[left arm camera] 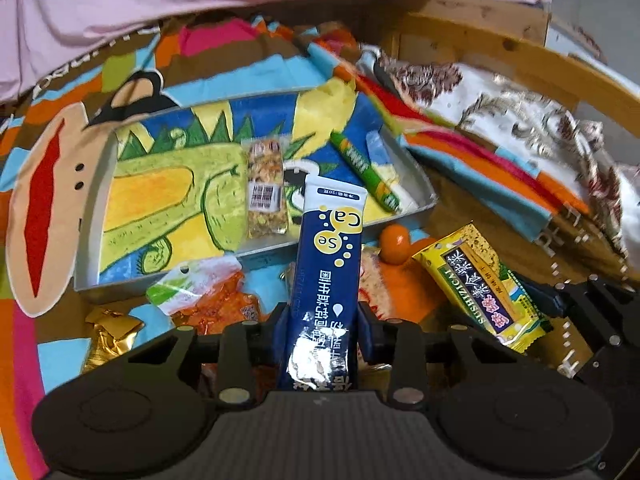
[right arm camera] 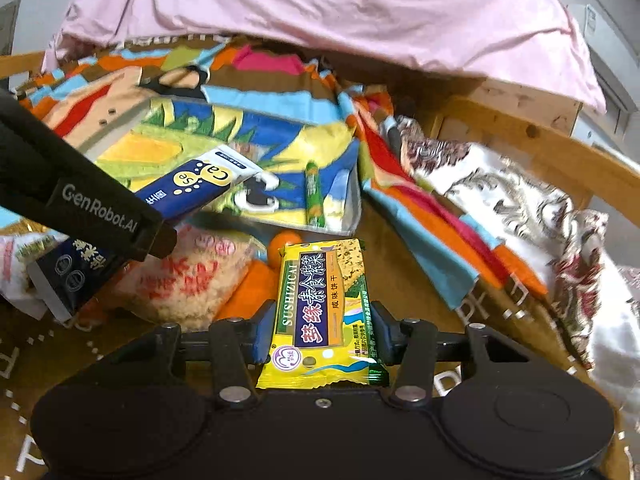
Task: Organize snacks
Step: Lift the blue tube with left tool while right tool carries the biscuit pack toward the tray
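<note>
My left gripper (left arm camera: pixel 326 320) is shut on a blue "Ca Se" stick packet (left arm camera: pixel 332 240), which stands up in front of the metal tray (left arm camera: pixel 92 208). A granola bar (left arm camera: pixel 266 188) and a green stick snack (left arm camera: pixel 366 172) lie in the tray on its dinosaur print. My right gripper (right arm camera: pixel 322 332) is shut on a yellow cracker packet (right arm camera: pixel 320 300), lifted just off the pile. In the right wrist view the left gripper (right arm camera: pixel 152 236) reaches in from the left with the blue packet (right arm camera: pixel 196 184) over the tray's near edge (right arm camera: pixel 352 200).
Loose snacks lie before the tray: an orange-red pack (left arm camera: pixel 212 300), a gold wrapper (left arm camera: pixel 108 332), a rice cracker bag (right arm camera: pixel 180 276) and a small orange fruit (right arm camera: pixel 286 240). Pink cloth (right arm camera: pixel 320 12) hangs behind. A wooden rail (right arm camera: pixel 540 136) and patterned fabric (right arm camera: pixel 520 200) bound the right.
</note>
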The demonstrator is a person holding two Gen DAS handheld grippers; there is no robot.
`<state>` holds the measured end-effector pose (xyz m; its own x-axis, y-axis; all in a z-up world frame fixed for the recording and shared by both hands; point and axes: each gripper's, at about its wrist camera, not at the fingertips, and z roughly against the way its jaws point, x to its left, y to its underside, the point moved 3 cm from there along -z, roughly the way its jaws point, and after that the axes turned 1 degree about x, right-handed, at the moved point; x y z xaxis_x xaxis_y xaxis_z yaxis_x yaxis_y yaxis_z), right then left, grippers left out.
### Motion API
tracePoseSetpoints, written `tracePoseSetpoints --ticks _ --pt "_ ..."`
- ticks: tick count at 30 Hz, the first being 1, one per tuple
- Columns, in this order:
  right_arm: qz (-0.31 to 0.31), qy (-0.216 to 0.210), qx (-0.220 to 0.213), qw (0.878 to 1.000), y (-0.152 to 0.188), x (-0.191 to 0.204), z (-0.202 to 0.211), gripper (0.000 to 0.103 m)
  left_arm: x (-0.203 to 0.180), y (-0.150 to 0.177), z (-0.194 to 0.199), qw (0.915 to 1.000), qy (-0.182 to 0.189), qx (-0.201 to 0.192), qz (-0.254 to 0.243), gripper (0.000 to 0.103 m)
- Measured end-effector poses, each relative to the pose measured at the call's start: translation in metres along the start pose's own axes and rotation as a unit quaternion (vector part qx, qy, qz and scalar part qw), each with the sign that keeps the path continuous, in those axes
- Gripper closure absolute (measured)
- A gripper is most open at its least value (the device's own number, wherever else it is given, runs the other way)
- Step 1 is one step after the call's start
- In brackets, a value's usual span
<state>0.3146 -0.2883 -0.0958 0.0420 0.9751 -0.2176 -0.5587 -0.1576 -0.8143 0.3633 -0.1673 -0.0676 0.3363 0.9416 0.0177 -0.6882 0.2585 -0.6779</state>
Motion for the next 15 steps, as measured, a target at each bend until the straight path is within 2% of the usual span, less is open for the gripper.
tracePoseSetpoints --ticks 10,15 --pt "-0.019 -0.003 -0.097 0.995 -0.018 -0.008 0.033 0.052 0.001 -0.019 0.042 0.9973 -0.017 -0.070 0.013 0.065" --pt "-0.019 -0.004 -0.132 0.991 -0.026 -0.007 0.037 0.052 0.008 -0.036 0.051 0.9939 -0.028 -0.102 0.031 0.065"
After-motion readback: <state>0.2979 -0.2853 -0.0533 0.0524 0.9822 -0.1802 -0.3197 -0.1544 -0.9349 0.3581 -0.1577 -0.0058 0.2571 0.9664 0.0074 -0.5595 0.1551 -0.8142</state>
